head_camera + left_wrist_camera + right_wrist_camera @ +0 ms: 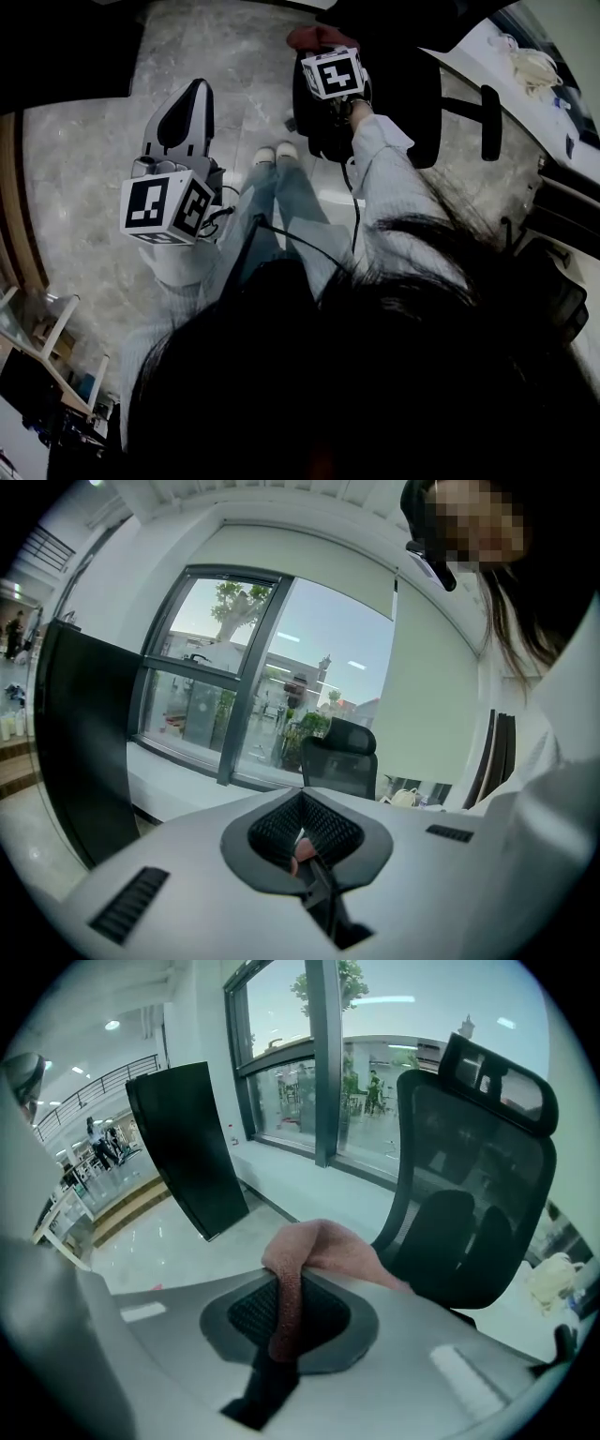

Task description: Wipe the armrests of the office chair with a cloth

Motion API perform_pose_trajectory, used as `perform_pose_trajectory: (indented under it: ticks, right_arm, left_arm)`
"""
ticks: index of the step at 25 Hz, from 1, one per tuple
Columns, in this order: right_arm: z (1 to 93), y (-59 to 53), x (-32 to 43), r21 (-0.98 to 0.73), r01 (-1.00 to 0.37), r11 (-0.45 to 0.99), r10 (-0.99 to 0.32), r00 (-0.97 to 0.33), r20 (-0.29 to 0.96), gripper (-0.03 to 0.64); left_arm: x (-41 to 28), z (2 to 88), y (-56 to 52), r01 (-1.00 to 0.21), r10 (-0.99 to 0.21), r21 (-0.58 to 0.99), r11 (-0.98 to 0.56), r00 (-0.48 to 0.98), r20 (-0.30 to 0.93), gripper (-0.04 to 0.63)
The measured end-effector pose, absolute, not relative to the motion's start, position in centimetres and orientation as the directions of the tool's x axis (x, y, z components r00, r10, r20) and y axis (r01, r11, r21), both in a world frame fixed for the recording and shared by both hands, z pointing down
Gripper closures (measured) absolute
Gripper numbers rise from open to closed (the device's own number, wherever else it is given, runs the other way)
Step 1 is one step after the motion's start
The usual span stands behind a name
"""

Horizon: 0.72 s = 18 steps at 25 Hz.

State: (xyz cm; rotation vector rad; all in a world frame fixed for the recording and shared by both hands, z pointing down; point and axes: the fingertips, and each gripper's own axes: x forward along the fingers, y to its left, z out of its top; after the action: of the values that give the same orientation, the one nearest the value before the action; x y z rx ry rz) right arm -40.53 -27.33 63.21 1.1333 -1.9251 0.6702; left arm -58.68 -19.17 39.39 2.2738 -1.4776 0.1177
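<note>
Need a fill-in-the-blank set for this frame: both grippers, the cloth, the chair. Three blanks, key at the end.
1. The right gripper is shut on a ____ terry cloth.
2. The left gripper has its jaws ____.
3. In the right gripper view, the black mesh office chair stands in front of a large glass ____.

Missing words: pink; shut; window

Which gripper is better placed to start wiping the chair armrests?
Right. The right gripper is shut on the pink cloth and is already close to the office chair. The left gripper is shut, holds no cloth, and is off to the side over the floor.
</note>
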Motion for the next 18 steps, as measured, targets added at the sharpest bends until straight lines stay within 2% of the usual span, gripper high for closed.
perform_pose_trajectory:
  ticks: [18]
  right_arm:
    - [60.1,-5.9,-39.2,-0.190,-0.816,0.546,-0.385,-0.446,0.808,0.590]
  left_arm:
    - [-49.9,36.8,-18.8,-0.826,-0.805,0.307,-0.473,0.547,0.231,0.592]
